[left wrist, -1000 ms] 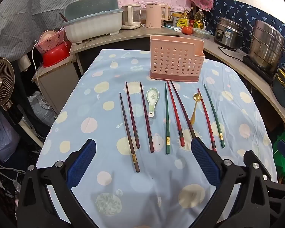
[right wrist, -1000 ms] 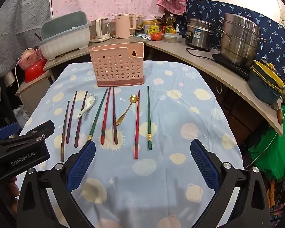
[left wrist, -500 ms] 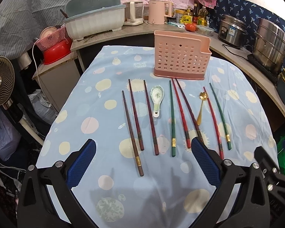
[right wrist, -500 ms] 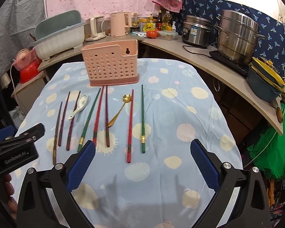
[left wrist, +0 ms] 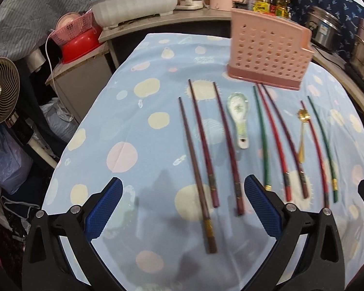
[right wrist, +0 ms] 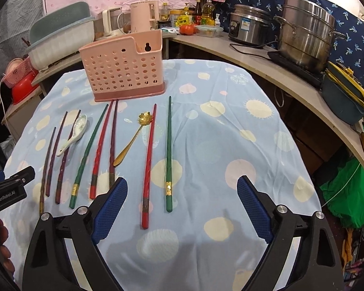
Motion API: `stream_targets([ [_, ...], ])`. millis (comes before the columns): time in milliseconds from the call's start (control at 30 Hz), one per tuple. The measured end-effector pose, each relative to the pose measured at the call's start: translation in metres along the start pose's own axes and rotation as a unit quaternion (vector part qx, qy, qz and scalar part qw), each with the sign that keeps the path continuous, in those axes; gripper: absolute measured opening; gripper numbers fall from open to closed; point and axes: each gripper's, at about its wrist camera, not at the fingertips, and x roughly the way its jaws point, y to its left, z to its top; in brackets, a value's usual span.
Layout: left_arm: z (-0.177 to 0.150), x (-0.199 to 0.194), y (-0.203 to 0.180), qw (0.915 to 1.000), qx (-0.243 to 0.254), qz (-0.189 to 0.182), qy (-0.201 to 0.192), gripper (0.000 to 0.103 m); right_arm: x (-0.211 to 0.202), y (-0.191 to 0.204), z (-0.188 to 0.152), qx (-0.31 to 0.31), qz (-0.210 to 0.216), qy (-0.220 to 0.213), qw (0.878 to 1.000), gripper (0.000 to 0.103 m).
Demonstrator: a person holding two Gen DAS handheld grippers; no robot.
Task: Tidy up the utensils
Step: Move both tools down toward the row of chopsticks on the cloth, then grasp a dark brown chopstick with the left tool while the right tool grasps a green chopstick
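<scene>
Eight chopsticks (right wrist: pixel 168 155) lie in a row on my tablecloth (right wrist: pixel 230 126), with two spoons: one ceramic spoon (right wrist: pixel 72 135), one gold spoon (right wrist: pixel 131 143). One pink holder (right wrist: pixel 123 72) stands behind them. My right gripper (right wrist: pixel 182 203) has just been closing, wide and holding nothing; left gripper (left wrist: pixel 183 208) wide, holding nothing.

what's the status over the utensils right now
Both tools open, left tool, right tool just narrowing, empty. Chopsticks flat on cloth. Pink holder unobstructed.
</scene>
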Motion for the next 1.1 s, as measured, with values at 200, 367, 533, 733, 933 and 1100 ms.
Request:
stream_targets([
  [200,0.006,0.032,0.017,0.9997,-0.015,0.009,0.018,0.092,0.034,0.002,0.004,-0.001,0.001,0.023,1.0,0.075],
  [367,0.006,0.049,0.021,0.9993,-0.012,0.0,0.036,0.075,0.052,0.004,0.008,0.001,0.003,0.034,0.999,0.063],
  [533,0.004,0.054,0.016,0.999,-0.002,-0.016,0.042,0.069,0.065,0.01,0.009,-0.005,0.004,0.045,0.999,0.057],
  [733,0.0,0.059,0.012,0.999,0.003,-0.019,0.04,0.067,0.075,0.012,0.007,-0.004,0.005,0.057,0.998,0.045],
  [933,-0.003,0.054,0.009,0.9986,0.011,-0.04,0.035,0.045,0.081,0.011,0.003,-0.001,0.015,0.06,0.998,0.033],
  [1100,-0.007,0.047,0.006,0.9975,0.015,-0.06,0.034,0.027,0.079,0.015,0.001,-0.011,0.026,0.054,0.998,0.017],
])
